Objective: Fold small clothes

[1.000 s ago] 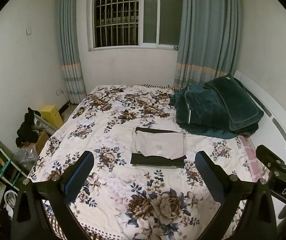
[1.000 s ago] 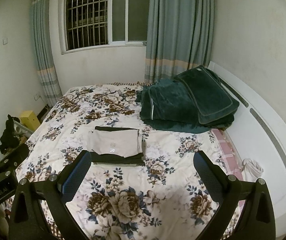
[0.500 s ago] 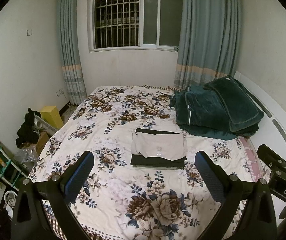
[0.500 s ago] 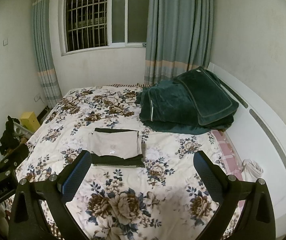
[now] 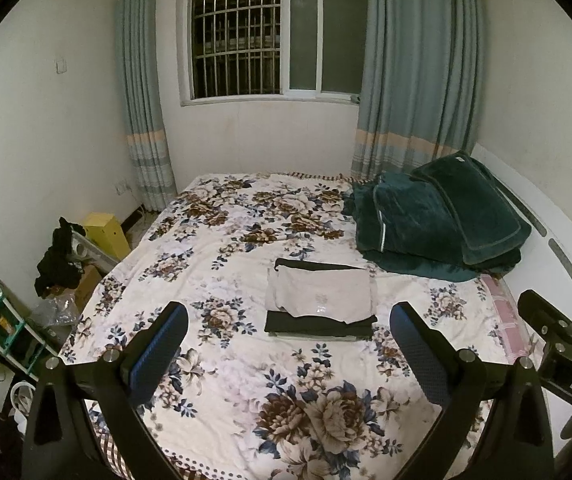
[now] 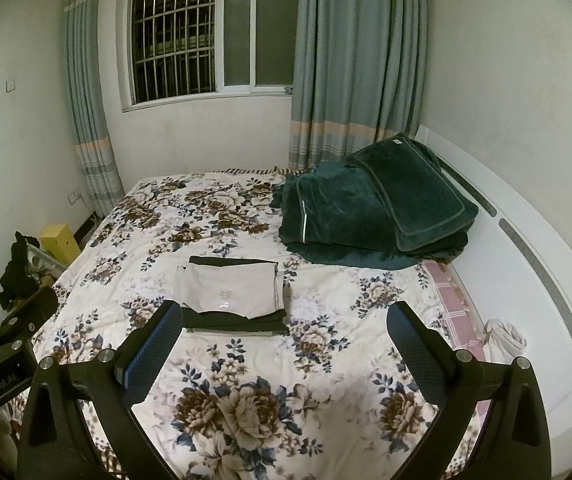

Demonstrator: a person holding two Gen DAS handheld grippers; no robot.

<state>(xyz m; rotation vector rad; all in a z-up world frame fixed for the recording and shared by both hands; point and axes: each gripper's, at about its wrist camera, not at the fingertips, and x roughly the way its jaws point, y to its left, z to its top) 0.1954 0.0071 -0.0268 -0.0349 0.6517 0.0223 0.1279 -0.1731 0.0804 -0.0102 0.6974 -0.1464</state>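
Two claws, both spread wide and holding nothing, hover above the floral bed (image 5: 221,360). Beyond our left claw (image 5: 290,344), the folded stack of small clothes (image 5: 320,300) lies ahead, slightly right of centre. From our right claw (image 6: 286,340), the same stack (image 6: 229,290) sits just past the left fingertip (image 6: 165,320). Farther off rests a green blanket (image 6: 370,216).

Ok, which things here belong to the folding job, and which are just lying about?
Job: folded beige garment atop folded black garment; both tongs open, empty.
Lying about: dark green plush blanket pile, yellow box, black clothes heap.
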